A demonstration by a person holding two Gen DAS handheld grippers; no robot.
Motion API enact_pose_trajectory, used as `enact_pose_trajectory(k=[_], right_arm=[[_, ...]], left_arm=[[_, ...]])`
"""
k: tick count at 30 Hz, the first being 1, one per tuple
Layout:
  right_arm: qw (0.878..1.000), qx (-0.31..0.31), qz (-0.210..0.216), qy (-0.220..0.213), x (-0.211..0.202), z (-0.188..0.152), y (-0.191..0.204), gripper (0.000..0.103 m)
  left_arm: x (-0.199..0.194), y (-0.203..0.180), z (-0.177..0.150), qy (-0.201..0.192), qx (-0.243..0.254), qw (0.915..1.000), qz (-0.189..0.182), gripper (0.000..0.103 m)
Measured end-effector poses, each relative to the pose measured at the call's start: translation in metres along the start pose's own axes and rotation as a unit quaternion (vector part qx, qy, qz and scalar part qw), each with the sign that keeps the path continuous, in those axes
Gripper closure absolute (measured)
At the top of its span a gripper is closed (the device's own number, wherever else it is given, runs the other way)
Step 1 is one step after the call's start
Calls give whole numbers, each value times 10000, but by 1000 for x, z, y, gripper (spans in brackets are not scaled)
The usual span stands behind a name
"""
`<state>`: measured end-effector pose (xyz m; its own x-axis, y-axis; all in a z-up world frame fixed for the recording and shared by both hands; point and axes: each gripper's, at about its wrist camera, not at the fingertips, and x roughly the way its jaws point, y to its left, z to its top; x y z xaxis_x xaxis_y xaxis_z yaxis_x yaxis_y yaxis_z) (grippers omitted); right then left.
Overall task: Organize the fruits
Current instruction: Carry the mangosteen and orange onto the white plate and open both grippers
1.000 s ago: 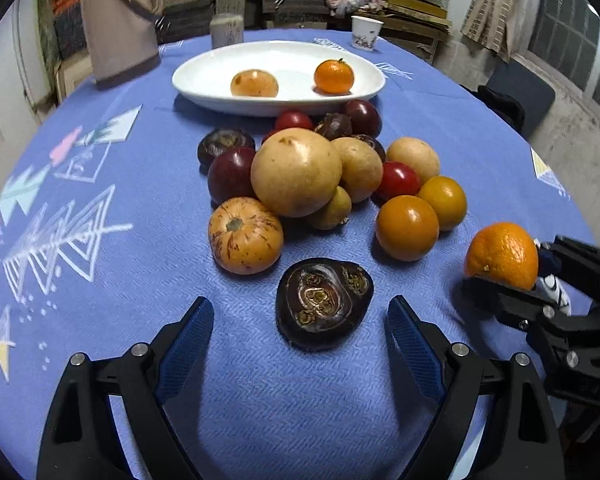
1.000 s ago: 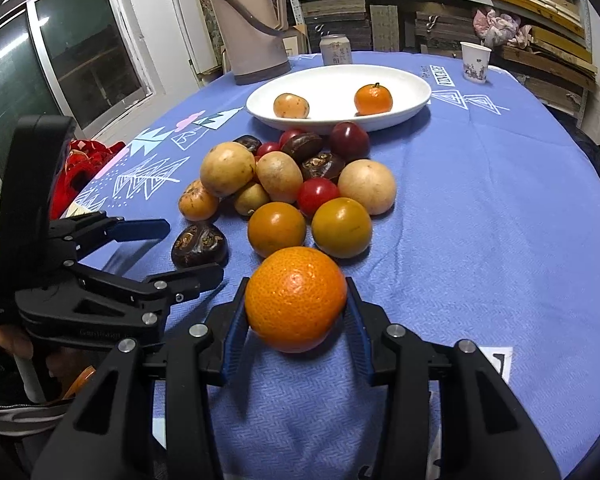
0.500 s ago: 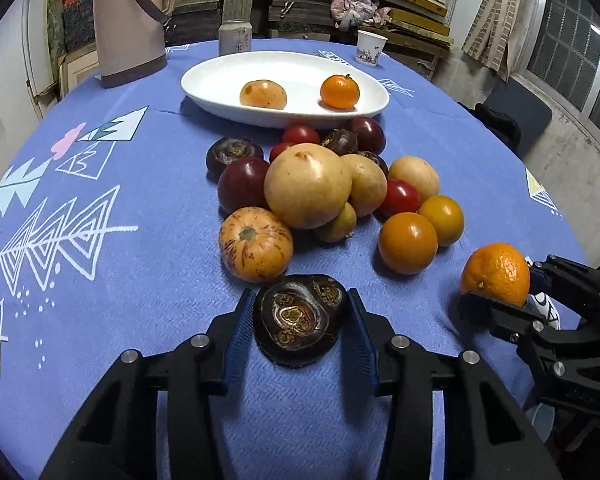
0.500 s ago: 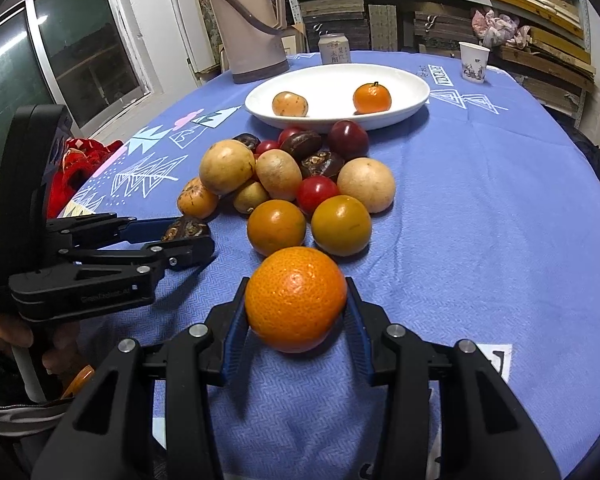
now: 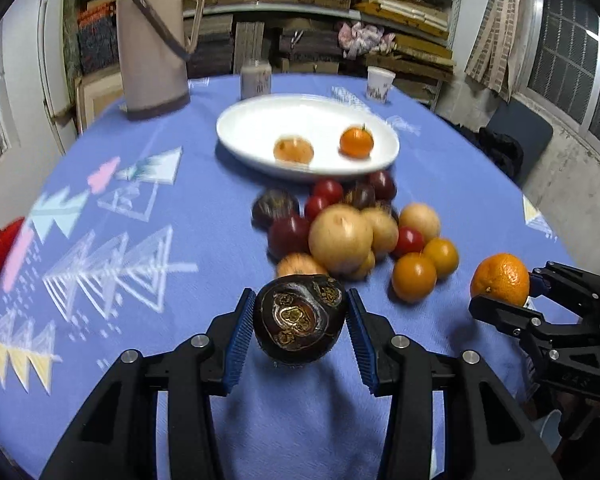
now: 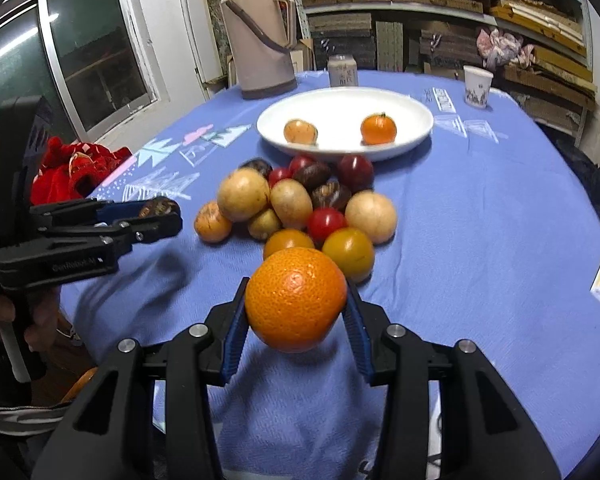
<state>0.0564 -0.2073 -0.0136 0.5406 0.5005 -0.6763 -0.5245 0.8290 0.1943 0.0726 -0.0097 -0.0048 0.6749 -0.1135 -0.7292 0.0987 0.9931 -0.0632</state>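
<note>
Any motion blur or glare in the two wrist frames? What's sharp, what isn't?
Left wrist view: the fruit pile and white plate are smeared by motion, while the dark fruit in the left gripper is sharp. Right wrist view: milder blur on the pile and plate; the orange in the right gripper is crisp. Both show fisheye bending and dark corners; no strong glare.

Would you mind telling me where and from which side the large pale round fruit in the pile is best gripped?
Grip the large pale round fruit across its widest middle, coming from above: it sits highest in the pile, while smaller fruits crowd its sides, leaving a claw little room lower down.
</note>
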Motion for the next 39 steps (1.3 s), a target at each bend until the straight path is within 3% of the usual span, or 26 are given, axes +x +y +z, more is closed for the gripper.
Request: enact_pose_trajectory(k=[7, 12, 17, 22, 29, 35, 37, 38, 39], right_arm=[[9986, -50, -21, -522, -13, 52, -13, 60], [9983, -174, -154, -538, 5, 93, -21, 60], [9992, -244, -103, -315, 49, 128, -24, 60], [9998, -149, -84, 59, 96, 152, -33, 60], [9979, -61, -103, 637, 145, 158, -44, 60], [9963, 81, -158, 846, 165, 156, -54, 59], [9957, 111, -155, 902, 168, 155, -55, 58], [9953, 145, -138, 946, 169, 154, -56, 58], [9954, 178, -155, 933, 169, 153, -57, 57]], left_arm=[[-15, 0, 51, -575, 221, 9979, 222, 57], [14, 2, 86, -506, 300, 9976, 377, 57], [53, 12, 118, -424, 47, 9980, 460, 57], [96, 18, 142, -103, 3, 9988, 488, 57], [138, 25, 151, 243, -109, 9988, 407, 57], [153, 28, 152, 337, -164, 9980, 513, 57], [154, 27, 152, 390, -110, 9979, 496, 47], [155, 25, 152, 429, -69, 9977, 522, 34], [154, 24, 152, 448, -22, 9974, 569, 29]])
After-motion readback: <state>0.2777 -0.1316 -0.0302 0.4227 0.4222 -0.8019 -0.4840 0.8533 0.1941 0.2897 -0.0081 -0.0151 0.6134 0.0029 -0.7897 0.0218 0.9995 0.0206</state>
